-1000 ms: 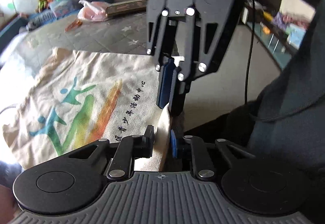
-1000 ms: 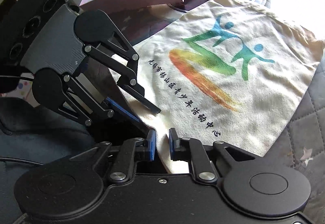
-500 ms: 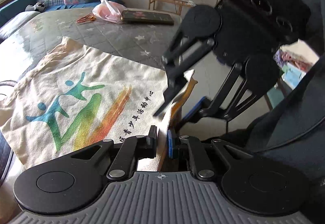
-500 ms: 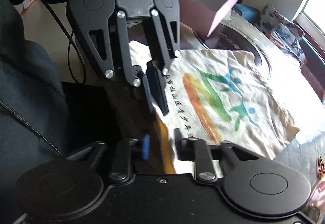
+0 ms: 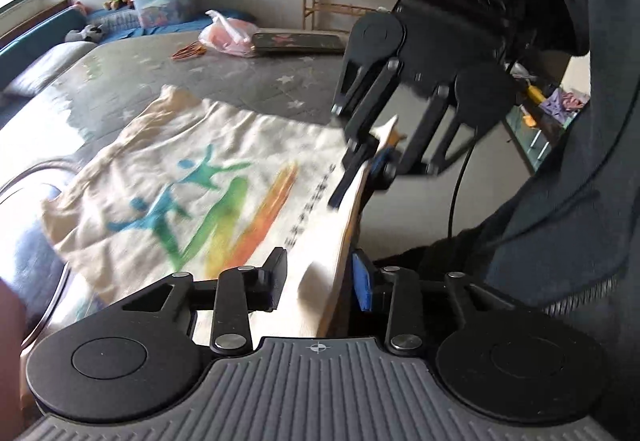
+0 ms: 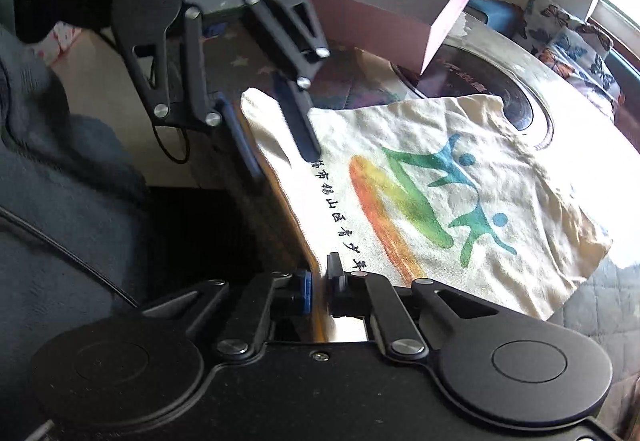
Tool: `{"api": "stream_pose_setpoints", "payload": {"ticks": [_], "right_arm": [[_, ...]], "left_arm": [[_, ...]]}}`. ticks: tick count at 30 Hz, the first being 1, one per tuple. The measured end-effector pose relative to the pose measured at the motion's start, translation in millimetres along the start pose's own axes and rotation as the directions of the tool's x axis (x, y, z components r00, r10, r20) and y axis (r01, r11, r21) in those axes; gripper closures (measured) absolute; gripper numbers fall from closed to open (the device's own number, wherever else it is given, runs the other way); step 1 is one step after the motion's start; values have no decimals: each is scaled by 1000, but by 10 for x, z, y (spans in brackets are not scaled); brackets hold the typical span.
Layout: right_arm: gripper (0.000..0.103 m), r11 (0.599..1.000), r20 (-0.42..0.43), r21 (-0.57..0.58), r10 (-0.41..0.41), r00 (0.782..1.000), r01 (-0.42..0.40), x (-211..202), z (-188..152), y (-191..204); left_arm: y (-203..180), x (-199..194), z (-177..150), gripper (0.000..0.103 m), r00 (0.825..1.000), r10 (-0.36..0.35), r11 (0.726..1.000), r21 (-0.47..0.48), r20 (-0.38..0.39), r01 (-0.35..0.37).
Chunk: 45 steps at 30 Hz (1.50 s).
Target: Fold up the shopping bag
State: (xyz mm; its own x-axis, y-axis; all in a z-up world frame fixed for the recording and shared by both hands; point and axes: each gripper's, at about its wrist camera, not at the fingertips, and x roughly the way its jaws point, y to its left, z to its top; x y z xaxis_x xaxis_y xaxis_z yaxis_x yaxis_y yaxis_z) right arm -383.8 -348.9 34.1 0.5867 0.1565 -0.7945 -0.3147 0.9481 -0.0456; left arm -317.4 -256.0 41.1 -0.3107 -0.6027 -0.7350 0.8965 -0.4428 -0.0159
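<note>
A cream canvas shopping bag (image 5: 208, 177) with a coloured figure print and a line of dark characters lies spread on the grey star-quilted surface (image 5: 248, 77). In the left wrist view my left gripper (image 5: 320, 281) is open, and the bag's near edge stands loosely between its fingers. My right gripper (image 5: 360, 181) pinches the same edge further along, where a bag corner pokes up. In the right wrist view the right gripper (image 6: 320, 281) is shut on the bag (image 6: 460, 201) hem, and the left gripper (image 6: 284, 165) straddles the far corner with a wide gap.
An open pink-and-white box (image 6: 380, 1) stands just beyond the bag, beside a round dark disc (image 6: 520, 101). A pink plastic bag (image 5: 228, 37), a flat case and a wooden rack (image 5: 340, 1) sit at the far side. A person's dark sleeve (image 5: 580, 161) fills the right.
My left gripper's fingers have spread apart, releasing the bag's edge. The right gripper stays shut on the hem. Both grippers have swung, and the bag's near edge is raised.
</note>
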Motion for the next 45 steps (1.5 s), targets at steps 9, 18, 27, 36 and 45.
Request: {"api": "stream_pose_setpoints", "payload": {"ticks": [9, 18, 27, 36, 45], "right_arm": [[95, 998, -20, 55, 43, 999, -42, -6, 58, -183], [93, 995, -71, 13, 96, 993, -96, -2, 63, -110], [95, 993, -45, -83, 84, 995, -88, 165, 151, 37], [96, 992, -34, -91, 80, 996, -82, 113, 138, 56], [98, 993, -34, -101, 51, 998, -54, 55, 108, 113]], "left_arm": [[-35, -16, -211, 81, 997, 69, 995, 72, -36, -66], [101, -66, -211, 89, 991, -111, 982, -162, -72, 98], [151, -129, -89, 85, 988, -140, 974, -190, -65, 126], [267, -405, -59, 68, 997, -62, 993, -105, -38, 58], [451, -652, 16, 62, 995, -75, 995, -55, 73, 79]]}}
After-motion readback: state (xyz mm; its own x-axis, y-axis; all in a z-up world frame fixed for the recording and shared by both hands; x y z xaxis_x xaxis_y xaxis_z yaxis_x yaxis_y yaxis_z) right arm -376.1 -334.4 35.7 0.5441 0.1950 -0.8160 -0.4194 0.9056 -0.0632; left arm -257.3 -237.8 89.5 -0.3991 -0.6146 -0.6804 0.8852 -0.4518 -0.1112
